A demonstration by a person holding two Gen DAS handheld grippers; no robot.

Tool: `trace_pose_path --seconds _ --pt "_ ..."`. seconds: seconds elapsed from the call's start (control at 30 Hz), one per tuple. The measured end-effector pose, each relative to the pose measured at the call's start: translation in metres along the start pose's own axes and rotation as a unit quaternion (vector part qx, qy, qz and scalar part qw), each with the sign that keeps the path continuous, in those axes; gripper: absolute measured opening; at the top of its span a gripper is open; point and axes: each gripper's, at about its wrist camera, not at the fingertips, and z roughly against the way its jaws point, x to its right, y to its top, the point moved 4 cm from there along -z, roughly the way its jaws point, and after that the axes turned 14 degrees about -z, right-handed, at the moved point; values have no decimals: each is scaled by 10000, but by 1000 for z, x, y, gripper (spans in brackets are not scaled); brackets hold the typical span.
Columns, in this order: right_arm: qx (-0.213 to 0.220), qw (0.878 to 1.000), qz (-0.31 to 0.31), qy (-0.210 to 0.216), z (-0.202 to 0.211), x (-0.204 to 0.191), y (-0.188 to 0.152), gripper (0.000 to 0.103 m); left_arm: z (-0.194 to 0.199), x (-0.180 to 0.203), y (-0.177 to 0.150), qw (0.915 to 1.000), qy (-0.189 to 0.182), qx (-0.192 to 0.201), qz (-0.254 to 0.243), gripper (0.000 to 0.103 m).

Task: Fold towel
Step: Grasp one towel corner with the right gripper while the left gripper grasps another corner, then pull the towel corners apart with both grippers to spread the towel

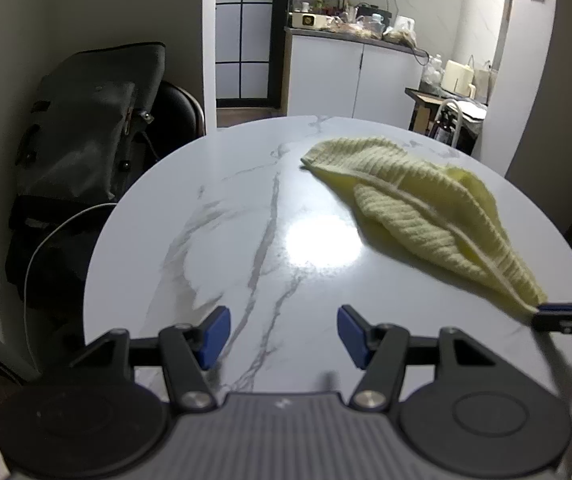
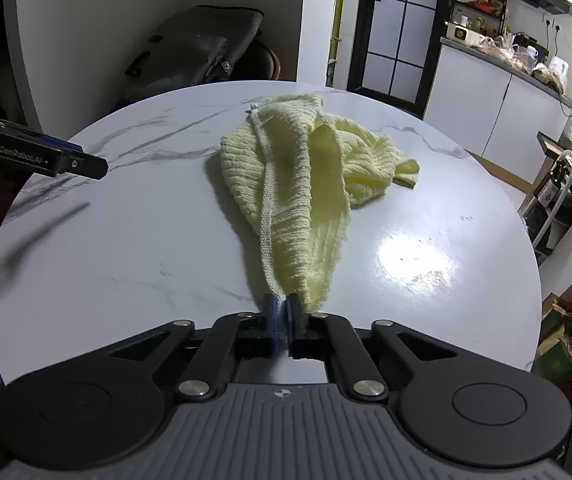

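Observation:
A pale yellow ribbed towel [image 2: 294,184] lies bunched and stretched on the round white marble table [image 2: 126,260]. My right gripper [image 2: 284,312] is shut on the towel's near corner at the table's front; it also shows in the left wrist view [image 1: 542,314] at the right edge, pinching the towel [image 1: 418,208]. My left gripper [image 1: 284,336] is open and empty above the bare table [image 1: 206,240], left of the towel. One of its fingers [image 2: 82,164] shows at the left of the right wrist view.
A dark backpack [image 1: 86,128] rests on a chair beyond the table's far left edge. White kitchen cabinets [image 1: 350,80] with a cluttered counter stand behind. A small cart [image 2: 558,192] and bags stand to the right of the table.

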Motion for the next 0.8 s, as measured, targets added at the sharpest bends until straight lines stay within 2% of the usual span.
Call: trace_pose_path --seconds 0.27,0.5,0.8 --pt "113 9999 0 2 20 9 3 4 -11 5 7 9997 -52 58 -235 63" --pt "224 9996 -78 -156 43 28 5 4 -23 11 15 9993 -159 110 -335 63" --pt "271 9985 -282 -384 53 49 5 4 -32 24 24 9984 -329 153 -432 63"
